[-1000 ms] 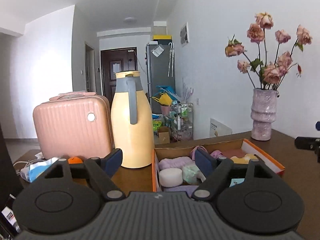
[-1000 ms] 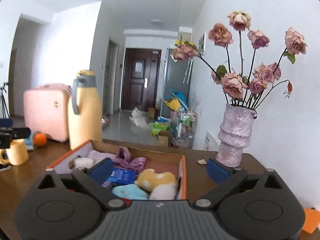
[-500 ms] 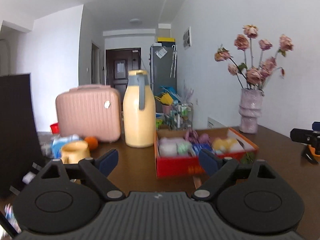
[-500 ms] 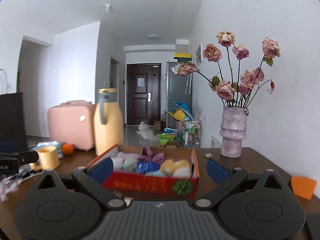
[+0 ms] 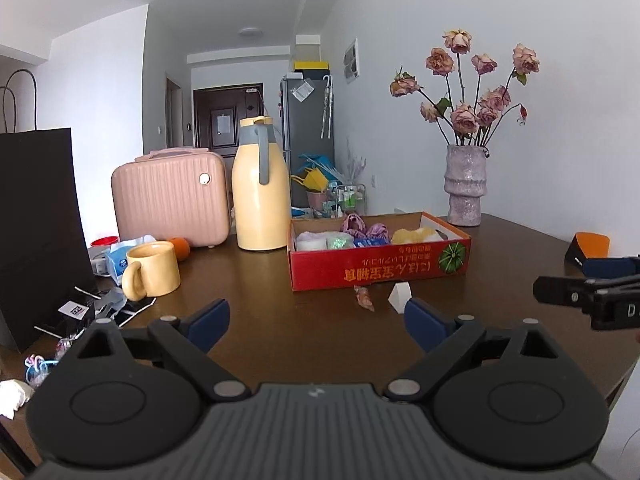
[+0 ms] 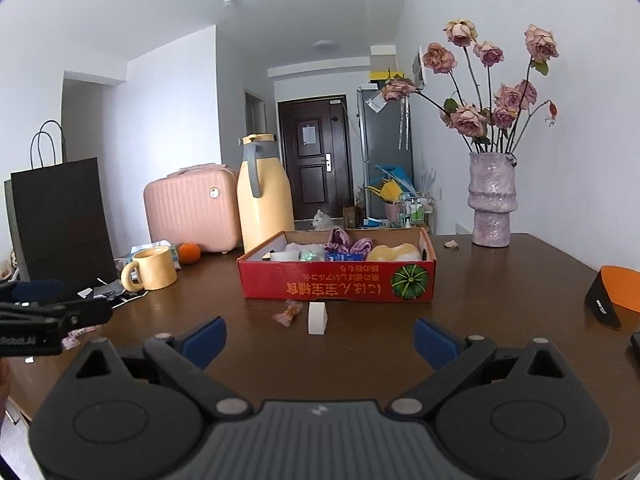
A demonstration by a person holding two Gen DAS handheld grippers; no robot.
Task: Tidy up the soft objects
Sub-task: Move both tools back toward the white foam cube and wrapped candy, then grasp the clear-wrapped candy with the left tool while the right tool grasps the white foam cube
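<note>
Soft objects [image 6: 352, 250] fill the red box [image 6: 336, 286]; likely light, compressible, best pinched mid-body. Left gripper [image 5: 316, 322], jaws just widened, and right gripper [image 6: 318, 340] gape empty.

Left hand-held gripper [image 5: 316, 322] just opened wide, empty; right hand-held gripper [image 6: 318, 338] likewise agape.

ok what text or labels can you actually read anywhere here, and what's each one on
"Robot.AI", partly cut off: on the left gripper's black body as it shows at the left edge of the right wrist view.
"D", cut off: on the right gripper's body at the right edge of the left wrist view.
Yellow characters, upside down, beside a green pumpkin picture: on the red box; too small to read.
Black-and-white code tag by the black paper bag: unreadable.
Paper on the door: blurred.
</note>
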